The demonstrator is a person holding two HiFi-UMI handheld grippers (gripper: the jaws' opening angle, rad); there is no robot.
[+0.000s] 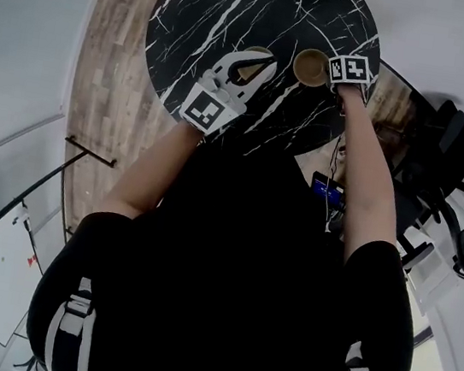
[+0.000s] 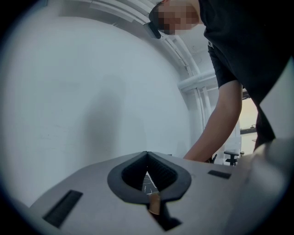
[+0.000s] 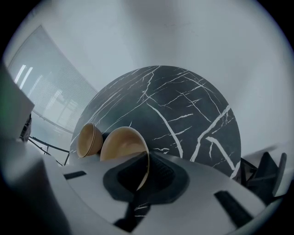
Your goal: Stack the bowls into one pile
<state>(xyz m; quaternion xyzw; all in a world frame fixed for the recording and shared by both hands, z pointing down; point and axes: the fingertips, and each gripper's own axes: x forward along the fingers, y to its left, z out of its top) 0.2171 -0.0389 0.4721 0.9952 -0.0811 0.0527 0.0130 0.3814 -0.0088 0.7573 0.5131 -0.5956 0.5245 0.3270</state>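
R gripper (image 3: 146, 159) clamped on tan bowl (image 3: 120, 143) rim.
L gripper (image 1: 258, 58) jaw tips touching, 2nd bowl (image 1: 251, 72) seen thru their gap, upper centre.

table (image 1: 241, 9): round, black marble top with white veins | floor (image 1: 114, 50): wood planks show at its left side | right bowl (image 1: 310, 67): tan, upright on the top, toward the right edge | left bowl (image 1: 255, 67): tan, tipped, near the right bowl, not touching it; resting or lifted cannot be told

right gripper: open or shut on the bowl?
Shut on it. The right gripper pinches the tan bowl by its rim, pads against both faces.
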